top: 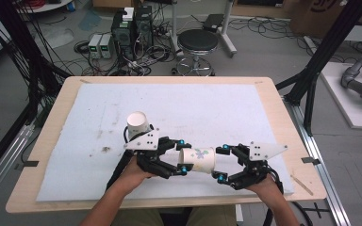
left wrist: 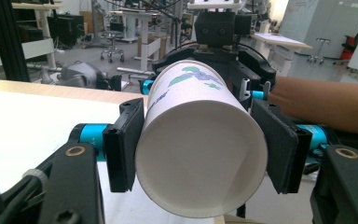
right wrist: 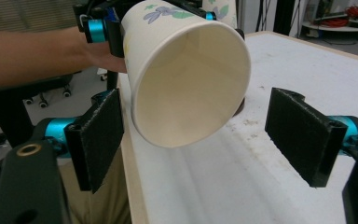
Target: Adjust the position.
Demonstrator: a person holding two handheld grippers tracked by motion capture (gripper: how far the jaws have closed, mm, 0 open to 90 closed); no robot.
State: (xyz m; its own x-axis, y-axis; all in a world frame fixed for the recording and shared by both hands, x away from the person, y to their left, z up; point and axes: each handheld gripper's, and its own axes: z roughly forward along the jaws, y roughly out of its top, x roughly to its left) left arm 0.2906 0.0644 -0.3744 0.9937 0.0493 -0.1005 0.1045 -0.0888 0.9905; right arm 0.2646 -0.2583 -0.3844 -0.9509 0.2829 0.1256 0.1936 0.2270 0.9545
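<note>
A white paper cup with a flower print is held on its side just above the mat, and my left gripper is shut on its narrow end. In the left gripper view the cup's flat base faces the camera, squeezed between my left gripper's pads. My right gripper stands open at the cup's mouth, its fingertips level with the rim. In the right gripper view the open mouth sits between and slightly above my right gripper's spread pads, which do not touch it. A second paper cup stands upside down behind my left hand.
A white mat with a few dark stains covers the wooden table. Both hands work near the table's front edge. Black frame posts flank the table. A stool and computer boxes sit on the floor beyond it.
</note>
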